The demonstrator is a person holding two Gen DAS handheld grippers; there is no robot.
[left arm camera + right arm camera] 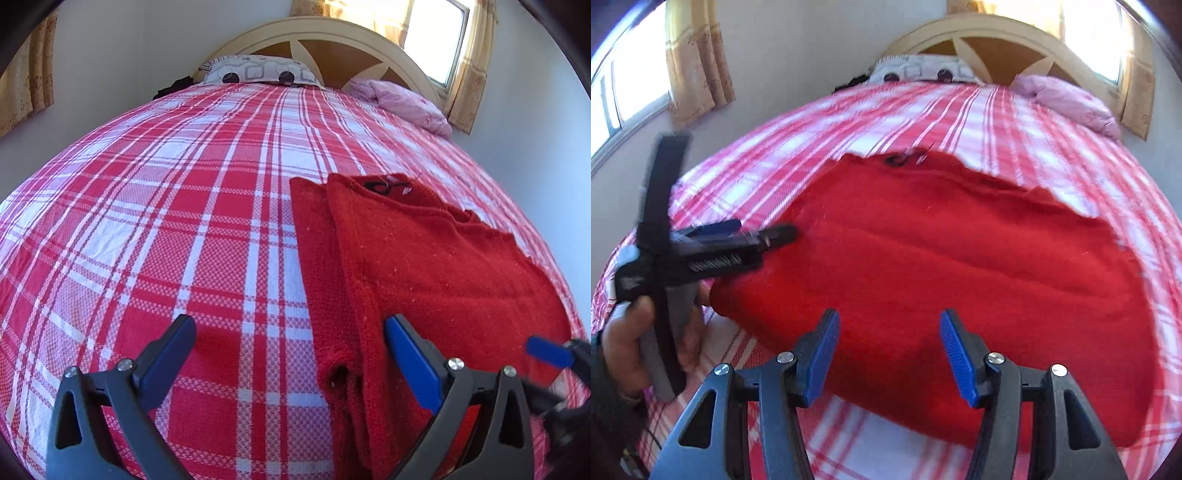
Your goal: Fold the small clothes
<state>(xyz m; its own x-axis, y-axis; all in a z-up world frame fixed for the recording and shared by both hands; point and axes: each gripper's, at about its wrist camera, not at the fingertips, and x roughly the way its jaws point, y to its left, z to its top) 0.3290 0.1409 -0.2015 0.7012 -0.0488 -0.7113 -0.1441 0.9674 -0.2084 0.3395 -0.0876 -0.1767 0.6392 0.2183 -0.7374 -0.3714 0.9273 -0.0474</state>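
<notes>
While the red garment lies folded on the plaid bedspread, both grippers hover with jaws apart, gripping nothing. Left gripper straddles its edge; right gripper hangs above it.

Fuzzy knit red garment

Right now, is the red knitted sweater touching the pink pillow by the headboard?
Apart. The left wrist view shows the red knitted sweater well short of the pink pillow, with checked bedspread between them.
</notes>
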